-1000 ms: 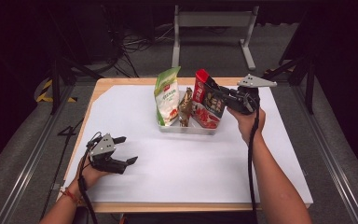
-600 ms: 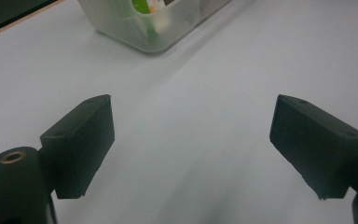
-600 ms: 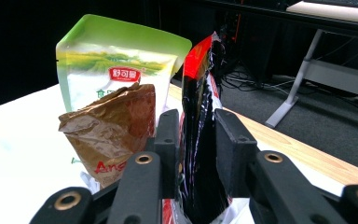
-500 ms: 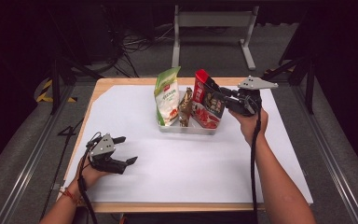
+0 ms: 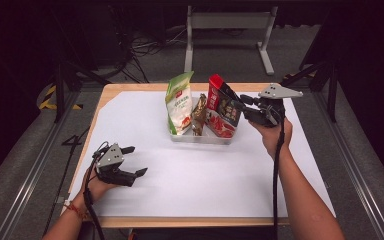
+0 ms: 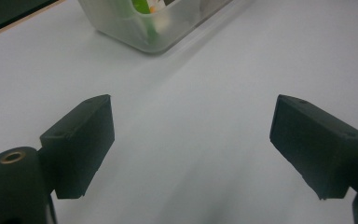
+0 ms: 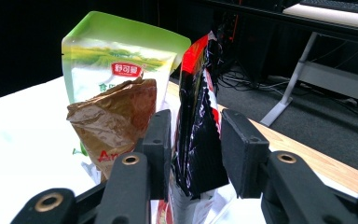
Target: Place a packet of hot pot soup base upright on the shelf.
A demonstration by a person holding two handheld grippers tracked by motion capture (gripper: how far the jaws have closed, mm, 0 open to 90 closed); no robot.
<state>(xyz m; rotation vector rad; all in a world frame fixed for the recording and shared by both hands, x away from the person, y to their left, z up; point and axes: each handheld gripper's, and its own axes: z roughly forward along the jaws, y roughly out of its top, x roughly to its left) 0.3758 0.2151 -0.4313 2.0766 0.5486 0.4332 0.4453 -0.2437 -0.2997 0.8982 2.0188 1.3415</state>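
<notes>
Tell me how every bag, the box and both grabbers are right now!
Clear plastic box: on the white sheet, holding three bags.
Green and white pouch: upright.
Crinkled brown bag: upright, middle.
Red and black bag: upright between right gripper jaws, which have just been opening.
Left gripper: open, empty.

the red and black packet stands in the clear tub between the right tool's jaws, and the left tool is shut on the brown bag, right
Not quite: the left tool holds nothing. The left gripper view shows its jaws wide apart over the bare white table cover. The brown bag stands in the clear tub. The rest is right.
</notes>
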